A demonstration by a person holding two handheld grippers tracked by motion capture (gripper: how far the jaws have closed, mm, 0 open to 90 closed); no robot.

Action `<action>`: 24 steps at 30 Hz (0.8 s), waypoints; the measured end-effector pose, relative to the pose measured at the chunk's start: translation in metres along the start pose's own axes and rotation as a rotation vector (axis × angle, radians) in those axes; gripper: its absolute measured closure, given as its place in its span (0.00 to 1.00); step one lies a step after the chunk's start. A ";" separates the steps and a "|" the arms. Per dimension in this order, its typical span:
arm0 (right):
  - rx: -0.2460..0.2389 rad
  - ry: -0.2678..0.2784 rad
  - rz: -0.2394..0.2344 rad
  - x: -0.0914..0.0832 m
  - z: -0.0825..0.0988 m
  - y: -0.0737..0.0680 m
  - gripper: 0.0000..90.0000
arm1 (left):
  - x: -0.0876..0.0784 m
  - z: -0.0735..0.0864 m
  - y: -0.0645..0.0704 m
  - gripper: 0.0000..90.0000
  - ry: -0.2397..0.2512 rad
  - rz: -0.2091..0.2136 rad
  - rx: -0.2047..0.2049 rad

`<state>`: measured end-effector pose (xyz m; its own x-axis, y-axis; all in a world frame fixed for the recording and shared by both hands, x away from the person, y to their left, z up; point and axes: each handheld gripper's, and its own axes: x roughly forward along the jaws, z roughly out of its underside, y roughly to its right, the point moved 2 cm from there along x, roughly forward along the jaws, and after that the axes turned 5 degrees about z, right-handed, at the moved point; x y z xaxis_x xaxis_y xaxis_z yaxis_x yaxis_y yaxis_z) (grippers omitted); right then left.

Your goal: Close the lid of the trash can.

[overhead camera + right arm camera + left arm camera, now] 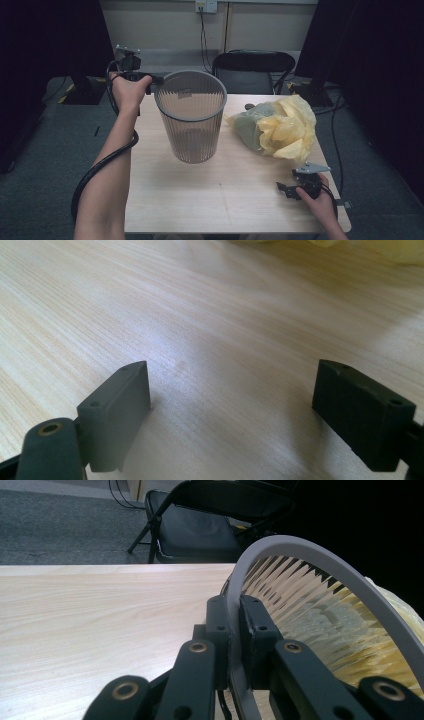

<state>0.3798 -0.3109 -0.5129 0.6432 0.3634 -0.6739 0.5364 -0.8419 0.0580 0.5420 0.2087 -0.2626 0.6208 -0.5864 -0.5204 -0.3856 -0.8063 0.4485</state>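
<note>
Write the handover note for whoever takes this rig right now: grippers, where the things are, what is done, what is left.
Left gripper: shut on the rim of the grey bin, one jaw inside, one outside. The bin looks raised and slightly tilted above the table.
Right gripper: open, with nothing between its jaws, low over the table's near right corner.
Yellow bag: crumpled on the table right of the bin, touched by neither gripper.
Done: bin gripped by its rim.
Left: probably set the bin down steady, then bring the right gripper to the bag, likely to fit it into the bin; that aim is a guess.
</note>
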 end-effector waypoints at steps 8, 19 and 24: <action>0.000 -0.001 -0.001 0.000 0.000 0.000 0.16 | 0.000 0.004 -0.004 0.93 0.006 0.013 0.010; 0.000 0.001 -0.001 0.000 0.000 0.000 0.16 | 0.001 0.008 0.003 0.39 -0.030 0.004 0.119; 0.000 0.000 -0.001 0.000 0.000 0.000 0.16 | -0.003 0.011 0.007 0.26 -0.045 0.029 0.167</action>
<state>0.3798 -0.3108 -0.5129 0.6428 0.3639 -0.6740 0.5369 -0.8417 0.0576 0.5305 0.2041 -0.2663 0.5778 -0.6096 -0.5427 -0.5136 -0.7884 0.3387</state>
